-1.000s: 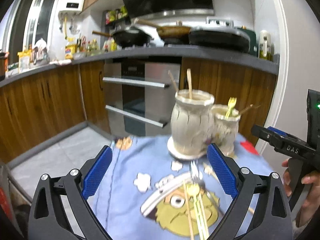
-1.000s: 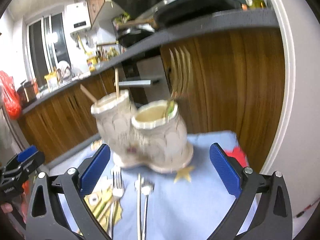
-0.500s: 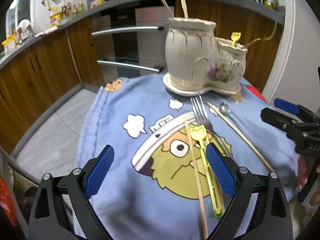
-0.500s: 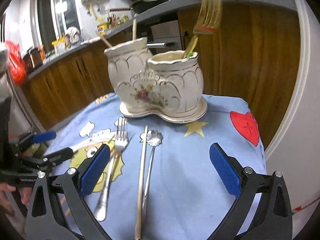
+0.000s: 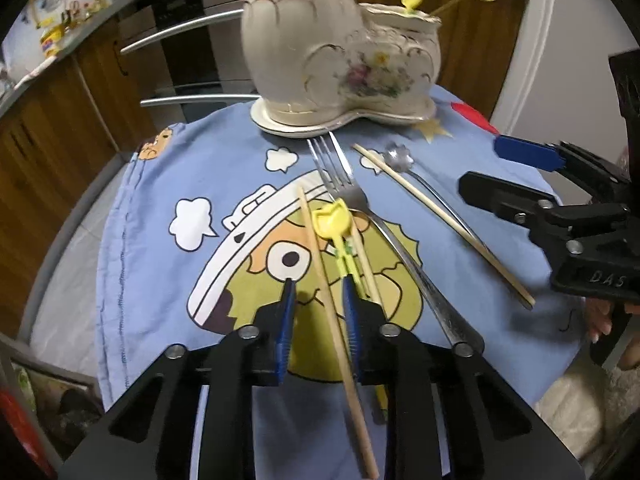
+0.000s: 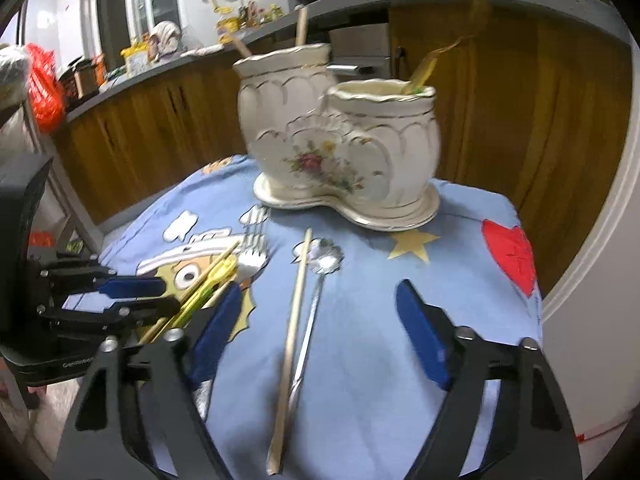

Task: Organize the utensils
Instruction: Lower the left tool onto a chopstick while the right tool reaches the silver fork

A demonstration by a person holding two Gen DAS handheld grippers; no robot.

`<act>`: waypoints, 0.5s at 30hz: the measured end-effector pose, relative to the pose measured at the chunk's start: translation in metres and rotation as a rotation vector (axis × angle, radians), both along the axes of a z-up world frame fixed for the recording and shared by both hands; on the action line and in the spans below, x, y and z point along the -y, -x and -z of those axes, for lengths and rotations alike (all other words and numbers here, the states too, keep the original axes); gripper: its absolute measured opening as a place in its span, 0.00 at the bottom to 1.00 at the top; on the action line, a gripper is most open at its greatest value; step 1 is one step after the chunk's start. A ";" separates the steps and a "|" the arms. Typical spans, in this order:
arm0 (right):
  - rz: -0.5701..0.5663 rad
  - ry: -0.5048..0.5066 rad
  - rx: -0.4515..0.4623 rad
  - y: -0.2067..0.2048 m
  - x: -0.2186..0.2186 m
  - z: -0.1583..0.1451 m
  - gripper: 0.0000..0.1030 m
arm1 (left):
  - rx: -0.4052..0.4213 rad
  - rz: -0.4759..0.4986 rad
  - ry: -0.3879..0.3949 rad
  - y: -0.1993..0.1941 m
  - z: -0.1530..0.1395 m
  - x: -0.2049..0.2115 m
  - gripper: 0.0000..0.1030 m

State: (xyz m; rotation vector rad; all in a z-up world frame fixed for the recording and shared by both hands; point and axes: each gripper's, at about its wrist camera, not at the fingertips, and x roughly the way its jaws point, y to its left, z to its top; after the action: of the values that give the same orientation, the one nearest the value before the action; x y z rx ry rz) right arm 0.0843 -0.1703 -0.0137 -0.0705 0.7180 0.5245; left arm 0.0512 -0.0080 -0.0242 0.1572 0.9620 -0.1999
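Observation:
A cream double-pot ceramic utensil holder stands at the far side of the blue cartoon cloth, with sticks and a yellow utensil in it. My left gripper has its jaws partly closed around a wooden chopstick lying on the cloth, without clamping it. A yellow tulip-topped utensil and a steel fork lie just right of it. My right gripper is open above another chopstick and a flower-bowl spoon.
Wooden kitchen cabinets and an oven stand behind the table. A white wall is close on the right. The cloth edge drops off on the left. The right gripper shows in the left wrist view.
My left gripper has come down to the cloth and narrowed its jaws around the chopstick. My right gripper has moved lower and closer over the spoon and second chopstick.

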 end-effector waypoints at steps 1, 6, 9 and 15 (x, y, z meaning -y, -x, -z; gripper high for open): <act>-0.017 0.005 -0.010 0.001 -0.003 0.001 0.61 | -0.005 0.004 -0.008 0.000 0.000 0.001 0.20; -0.092 -0.004 -0.067 0.006 -0.015 0.004 0.45 | -0.041 0.000 0.024 -0.007 0.005 -0.007 0.16; -0.105 0.020 -0.068 0.008 -0.023 0.007 0.44 | -0.027 0.001 0.037 -0.013 0.007 -0.007 0.16; -0.129 0.040 -0.083 0.008 -0.036 0.012 0.40 | 0.013 0.011 0.014 -0.013 0.011 -0.013 0.06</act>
State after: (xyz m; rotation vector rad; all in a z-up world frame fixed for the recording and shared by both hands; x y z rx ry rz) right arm 0.0765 -0.1341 -0.0252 -0.1342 0.8087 0.6397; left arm 0.0640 0.0046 -0.0347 0.1506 0.9470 -0.2154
